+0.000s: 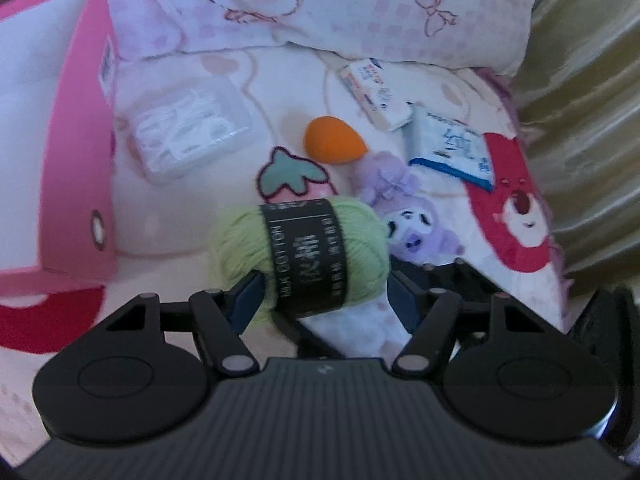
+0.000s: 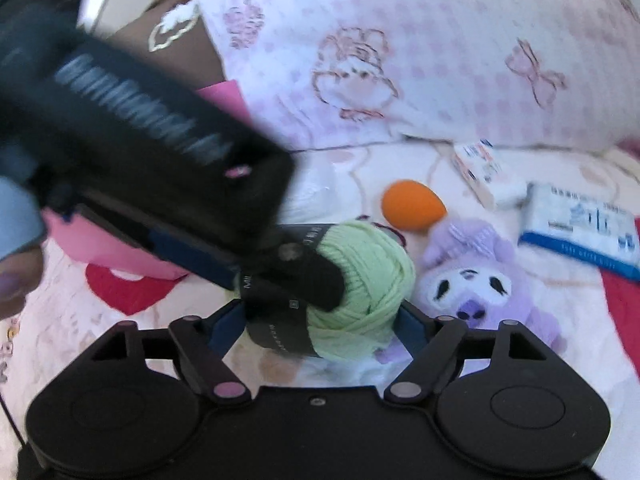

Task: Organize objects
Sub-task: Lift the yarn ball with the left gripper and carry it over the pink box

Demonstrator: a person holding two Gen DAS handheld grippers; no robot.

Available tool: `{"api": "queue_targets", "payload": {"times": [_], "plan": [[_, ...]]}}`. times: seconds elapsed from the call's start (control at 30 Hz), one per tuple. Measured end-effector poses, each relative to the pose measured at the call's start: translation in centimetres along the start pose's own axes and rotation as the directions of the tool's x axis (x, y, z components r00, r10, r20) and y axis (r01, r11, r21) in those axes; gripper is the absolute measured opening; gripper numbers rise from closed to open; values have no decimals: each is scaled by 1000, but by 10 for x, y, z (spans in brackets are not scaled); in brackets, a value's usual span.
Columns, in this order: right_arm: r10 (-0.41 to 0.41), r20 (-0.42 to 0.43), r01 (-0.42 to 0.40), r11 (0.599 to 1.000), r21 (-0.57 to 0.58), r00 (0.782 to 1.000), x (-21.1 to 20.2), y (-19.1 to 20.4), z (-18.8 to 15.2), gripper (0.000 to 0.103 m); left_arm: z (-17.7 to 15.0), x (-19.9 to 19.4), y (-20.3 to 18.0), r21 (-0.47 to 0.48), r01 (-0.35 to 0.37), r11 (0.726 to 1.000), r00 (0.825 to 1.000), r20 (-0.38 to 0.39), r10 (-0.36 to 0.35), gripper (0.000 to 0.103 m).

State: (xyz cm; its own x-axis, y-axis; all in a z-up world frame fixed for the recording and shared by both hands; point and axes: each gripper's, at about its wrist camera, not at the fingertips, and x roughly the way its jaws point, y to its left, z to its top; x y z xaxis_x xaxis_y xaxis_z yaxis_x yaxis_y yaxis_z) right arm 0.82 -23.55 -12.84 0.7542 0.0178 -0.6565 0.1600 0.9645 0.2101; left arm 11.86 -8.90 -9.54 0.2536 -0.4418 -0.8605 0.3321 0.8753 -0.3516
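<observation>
Yarn pinched between left jaws for carrying; also sat between right jaws, spread wide, apparently not pressing.

Soft even daylight, slightly washed w/ pink-violet cast, no hard shadows, faint sheen on olive satin curtain, strong fisheye curvature at edges, dark vignette in corners, motion blur on black ribbed left gripper body, bg pillow soft-focus.
</observation>
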Motion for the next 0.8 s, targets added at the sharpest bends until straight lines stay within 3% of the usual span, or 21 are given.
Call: {"api": "queue_targets", "payload": {"times": [0.17,0.23,0.37,0.4,0.5,0.6,0.8], "plan": [[-17,15,18,1000,-6,1000,4,-2,1,92,-1,-13,-4,100,-144,985,985,112,132,69],[-22,23,23,1000,-13,999,8,-1,0,92,2,-7,-3,124,-168,978,982,107,155,69],[-34,38,36,998,-49,999,16,-16,-3,92,5,4,6,66,-96,993,994,66,91,67],[-36,43,38,998,-52,998,2,-6,-9,91,4,6,5,61,-91,994,994,65,87,67],[-32,50,34,998,-46,998,-2,-4,-11,86,3,8,6,62,-81,995,995,69,76,62],[-36,35,38,998,-49,999,-6,-1,-9,78,4,3,10,39,-27,999,998,52,25,56],[-24,31,26,998,-61,999,-5,1,-12,75,9,12,12,33,-4,999,1000,-8,4,55]]}}
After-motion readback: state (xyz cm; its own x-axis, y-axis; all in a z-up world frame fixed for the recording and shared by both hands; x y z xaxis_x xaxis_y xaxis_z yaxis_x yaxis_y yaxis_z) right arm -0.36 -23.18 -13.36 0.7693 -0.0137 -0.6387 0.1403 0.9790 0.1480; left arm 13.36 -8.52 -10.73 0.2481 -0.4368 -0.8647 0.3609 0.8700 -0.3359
